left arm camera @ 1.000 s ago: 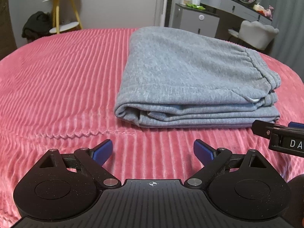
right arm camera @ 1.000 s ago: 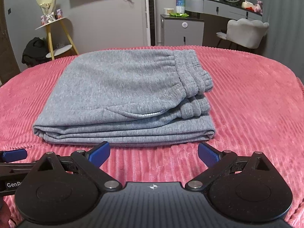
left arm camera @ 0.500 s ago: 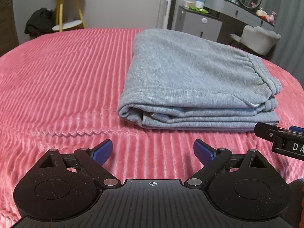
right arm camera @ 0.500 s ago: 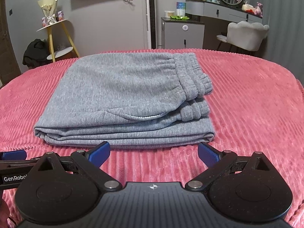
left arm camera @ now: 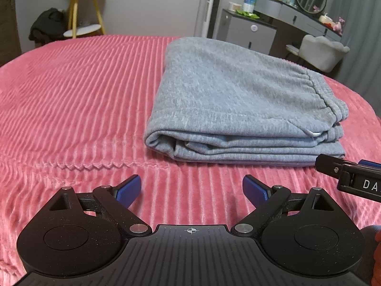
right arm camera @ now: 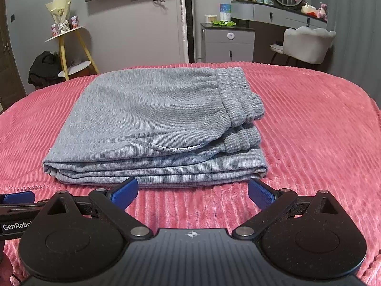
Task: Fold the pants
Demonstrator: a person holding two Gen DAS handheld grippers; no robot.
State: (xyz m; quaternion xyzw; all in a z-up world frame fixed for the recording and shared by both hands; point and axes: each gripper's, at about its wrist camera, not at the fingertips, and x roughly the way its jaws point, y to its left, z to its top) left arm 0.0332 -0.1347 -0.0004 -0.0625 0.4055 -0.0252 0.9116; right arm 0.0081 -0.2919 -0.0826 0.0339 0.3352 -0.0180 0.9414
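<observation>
The grey sweatpants (right arm camera: 152, 119) already lie as a compact, layered rectangle on the pink ribbed bedspread (right arm camera: 309, 124), so the folding looks essentially finished; I judge that at most a final tidy or squaring of the edges is left, since the stacked layers along the near edge sit fairly even and no loose leg trails out. The bundle rests toward the middle of the bed, well in from the far edge, and just beyond both tools. Its long axis runs left to right across the right wrist view, parallel to the near edge of the bed. The elastic waistband (right arm camera: 240, 97) is at the right end, doubled over itself, and a rounded fold (left arm camera: 159, 140) closes the left end; a pocket opening (right arm camera: 178, 146) shows on the top layer near the front. The left gripper (left arm camera: 191, 188) hangs over bare bedspread near the bundle's left front corner, its blue pads spread apart and holding nothing. The right gripper (right arm camera: 193, 190) sits just before the bundle's near edge, likewise spread wide and empty, not touching the fabric.
</observation>
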